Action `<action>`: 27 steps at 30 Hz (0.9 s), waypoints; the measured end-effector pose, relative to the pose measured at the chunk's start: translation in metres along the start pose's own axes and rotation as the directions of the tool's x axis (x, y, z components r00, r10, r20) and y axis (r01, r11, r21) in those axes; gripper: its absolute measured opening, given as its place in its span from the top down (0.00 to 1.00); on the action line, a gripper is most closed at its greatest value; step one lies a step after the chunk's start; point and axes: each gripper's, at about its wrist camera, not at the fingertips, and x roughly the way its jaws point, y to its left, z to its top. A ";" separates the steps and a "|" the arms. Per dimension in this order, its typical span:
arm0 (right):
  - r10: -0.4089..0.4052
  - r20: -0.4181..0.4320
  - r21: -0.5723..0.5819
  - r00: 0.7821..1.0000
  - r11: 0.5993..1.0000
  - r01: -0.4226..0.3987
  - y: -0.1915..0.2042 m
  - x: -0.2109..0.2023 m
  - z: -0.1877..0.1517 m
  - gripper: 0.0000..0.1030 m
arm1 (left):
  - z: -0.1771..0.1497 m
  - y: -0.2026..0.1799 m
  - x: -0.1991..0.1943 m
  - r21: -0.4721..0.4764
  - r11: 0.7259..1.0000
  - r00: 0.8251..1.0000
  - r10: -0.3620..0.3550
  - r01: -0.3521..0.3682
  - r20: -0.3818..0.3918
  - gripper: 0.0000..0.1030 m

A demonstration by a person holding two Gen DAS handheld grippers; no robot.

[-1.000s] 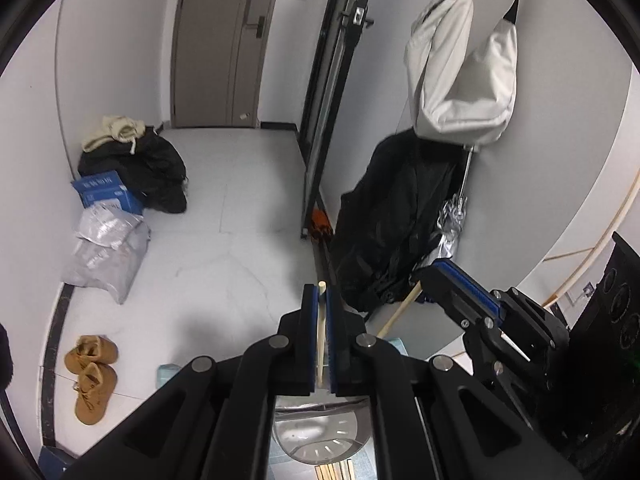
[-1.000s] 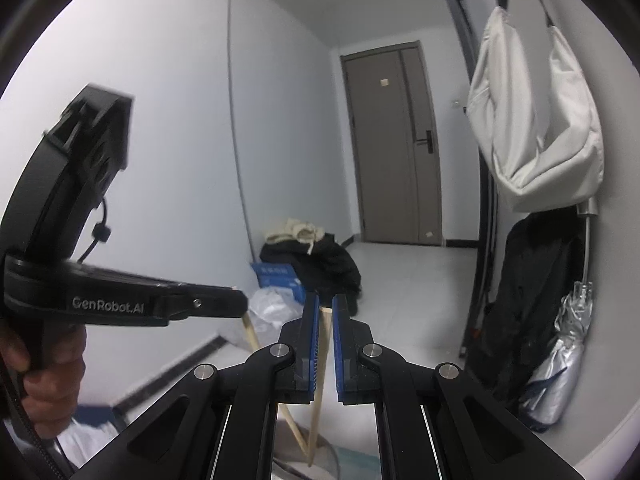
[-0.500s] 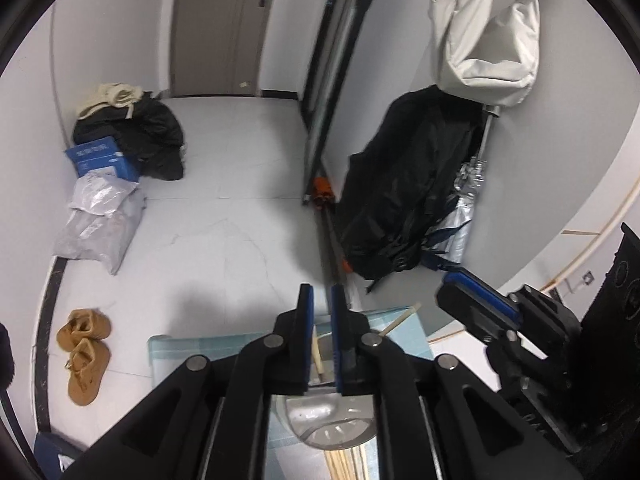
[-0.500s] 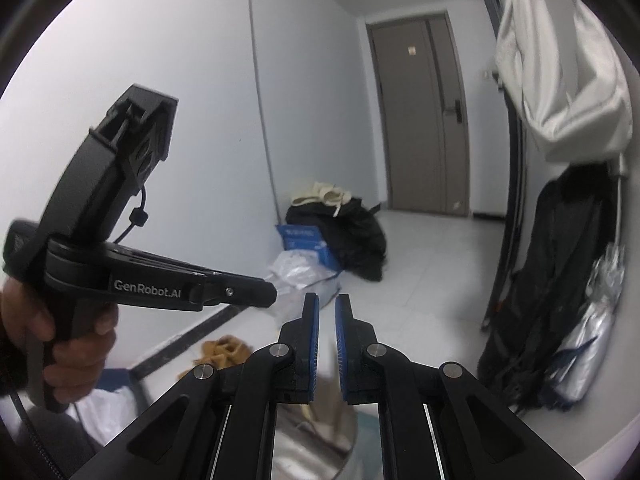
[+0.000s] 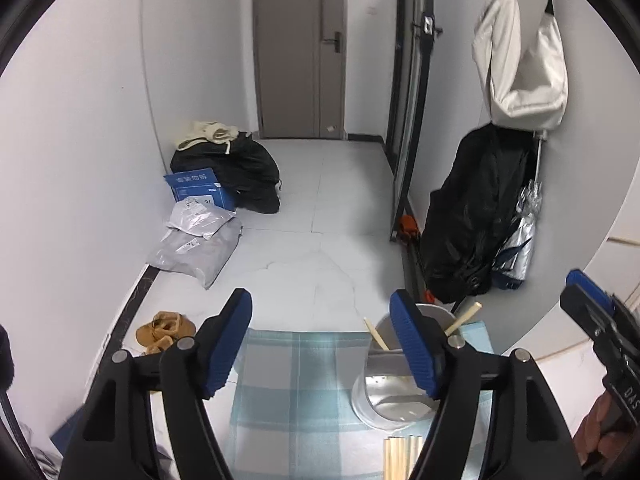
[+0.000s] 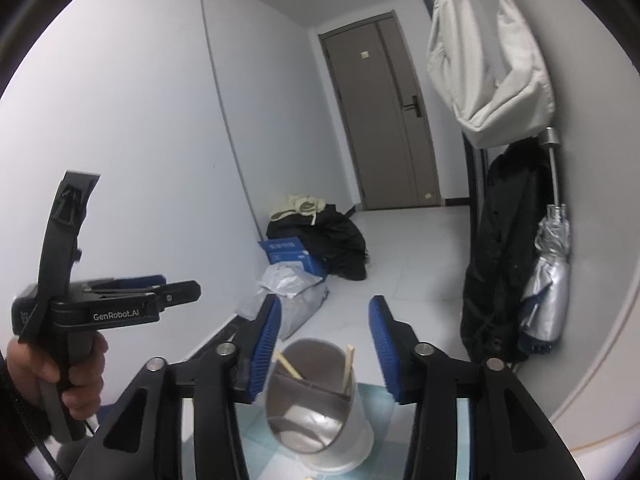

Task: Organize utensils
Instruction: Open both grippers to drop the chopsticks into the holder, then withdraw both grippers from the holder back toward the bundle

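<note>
In the left wrist view, a checked cloth (image 5: 304, 376) is seen on the table, its far edge ending over open floor (image 5: 320, 216). The left tool (image 5: 320, 340), whose jaws have just been opening, is released and empty. A metal cup (image 5: 394, 398) with two chopsticks (image 5: 376, 339) stands partly behind its right finger; more chopsticks (image 5: 402, 456) lie at the near edge.

In the right wrist view, the right tool (image 6: 323, 354), whose jaws have just been opening, is released wide and empty above the cup (image 6: 320, 412), with the chopsticks (image 6: 347, 368) inside. The left tool (image 6: 176, 292) is held well to the left.

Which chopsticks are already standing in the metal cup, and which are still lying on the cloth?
Two chopsticks lean inside the metal cup. The bundle of chopsticks lies flat on the checked cloth, in front of the cup.
</note>
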 end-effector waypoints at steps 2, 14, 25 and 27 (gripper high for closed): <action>-0.010 0.016 0.000 1.000 1.000 0.010 0.006 -0.012 -0.002 0.44 | -0.006 0.000 -0.013 -0.020 1.000 1.000 0.003 -0.002 0.024 0.28; -0.100 0.040 0.003 0.994 0.995 0.100 0.034 -0.069 -0.027 0.21 | -0.040 -0.015 -0.061 -0.044 0.999 0.987 0.004 0.003 0.158 0.06; -0.204 0.041 -0.018 0.978 0.979 0.205 0.044 -0.092 -0.073 0.00 | -0.079 -0.017 -0.066 -0.056 0.998 0.984 -0.013 0.023 0.176 0.02; -0.220 0.037 -0.016 0.975 0.975 0.220 0.045 -0.093 -0.084 0.00 | -0.085 -0.017 -0.064 -0.057 0.998 0.985 -0.008 0.018 0.173 0.02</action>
